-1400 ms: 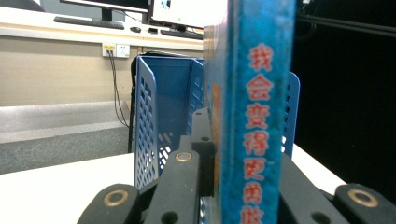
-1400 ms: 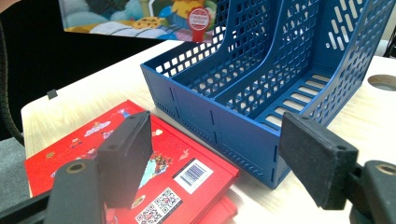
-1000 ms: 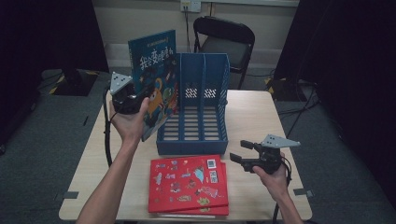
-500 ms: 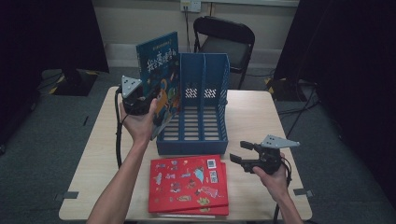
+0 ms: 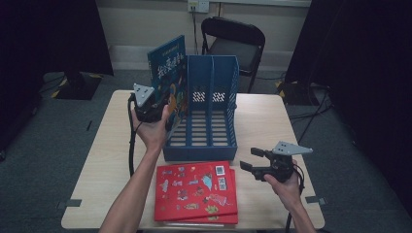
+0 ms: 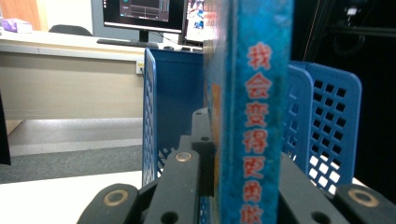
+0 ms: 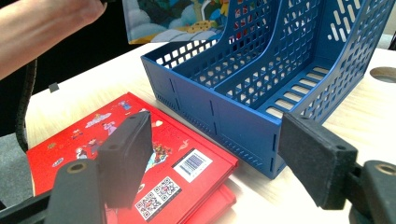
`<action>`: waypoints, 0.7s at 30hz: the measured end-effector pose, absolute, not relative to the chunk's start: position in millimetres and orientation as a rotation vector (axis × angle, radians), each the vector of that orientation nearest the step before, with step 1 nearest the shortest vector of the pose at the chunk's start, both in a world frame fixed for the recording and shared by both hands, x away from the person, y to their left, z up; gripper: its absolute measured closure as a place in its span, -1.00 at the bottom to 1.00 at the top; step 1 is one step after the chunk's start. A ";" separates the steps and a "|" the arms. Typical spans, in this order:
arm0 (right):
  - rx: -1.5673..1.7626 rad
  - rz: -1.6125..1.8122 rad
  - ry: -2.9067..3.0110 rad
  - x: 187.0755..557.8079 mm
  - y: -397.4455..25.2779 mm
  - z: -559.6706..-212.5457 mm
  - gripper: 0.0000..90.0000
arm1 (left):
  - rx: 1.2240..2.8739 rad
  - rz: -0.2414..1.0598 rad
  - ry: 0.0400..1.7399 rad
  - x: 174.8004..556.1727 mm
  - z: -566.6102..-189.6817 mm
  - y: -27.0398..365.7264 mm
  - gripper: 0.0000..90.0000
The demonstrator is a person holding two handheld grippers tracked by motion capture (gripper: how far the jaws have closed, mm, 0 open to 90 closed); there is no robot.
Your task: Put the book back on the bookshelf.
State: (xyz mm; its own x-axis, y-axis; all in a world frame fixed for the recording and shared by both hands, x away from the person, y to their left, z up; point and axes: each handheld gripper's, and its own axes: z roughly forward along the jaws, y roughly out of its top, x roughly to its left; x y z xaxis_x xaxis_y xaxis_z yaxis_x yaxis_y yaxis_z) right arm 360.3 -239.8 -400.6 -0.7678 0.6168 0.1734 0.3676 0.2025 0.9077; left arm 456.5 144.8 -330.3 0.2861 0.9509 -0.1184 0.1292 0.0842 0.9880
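Observation:
My left gripper (image 5: 163,109) is shut on a blue picture book (image 5: 169,73), held upright at the left wall of the blue file rack (image 5: 201,141). In the left gripper view the book's spine (image 6: 250,116) with red characters stands between the jaws, the rack's dividers (image 6: 170,112) right behind it. A stack of red books (image 5: 197,191) lies flat on the table in front of the rack. My right gripper (image 5: 248,160) hovers open to the right of the red books (image 7: 130,140), nothing between its pads (image 7: 128,156), facing the rack (image 7: 243,116).
The wooden table (image 5: 265,114) has bare room to the right and left of the rack. A black folding chair (image 5: 233,41) stands behind the table. Dark curtains flank both sides. A cable hangs from the left gripper along the forearm (image 5: 141,189).
The left gripper has carried the blue book rightward and forward, from beside the rack to against its left wall. The right gripper has stayed in place, open.

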 end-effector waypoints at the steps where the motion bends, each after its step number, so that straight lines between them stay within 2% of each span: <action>1: 0.938 1.592 2.250 360.5 -239.8 -400.9 -0.42 | 1.339 0.863 1.120 457.5 -332.5 143.1 0.85; 21: 0.945 1.583 2.268 360.2 -241.3 -404.4 -0.41 | 1.334 0.939 1.060 458.9 -353.6 133.1 0.85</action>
State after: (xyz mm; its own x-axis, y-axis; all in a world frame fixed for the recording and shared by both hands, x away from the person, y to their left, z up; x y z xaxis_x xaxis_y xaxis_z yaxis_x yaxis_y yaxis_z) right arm 360.2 -241.3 -404.4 -0.7697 0.6132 0.1775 0.3782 0.2140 0.9006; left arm 458.9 133.1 -353.6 0.2760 0.9596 -0.0550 0.0610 0.0396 0.9974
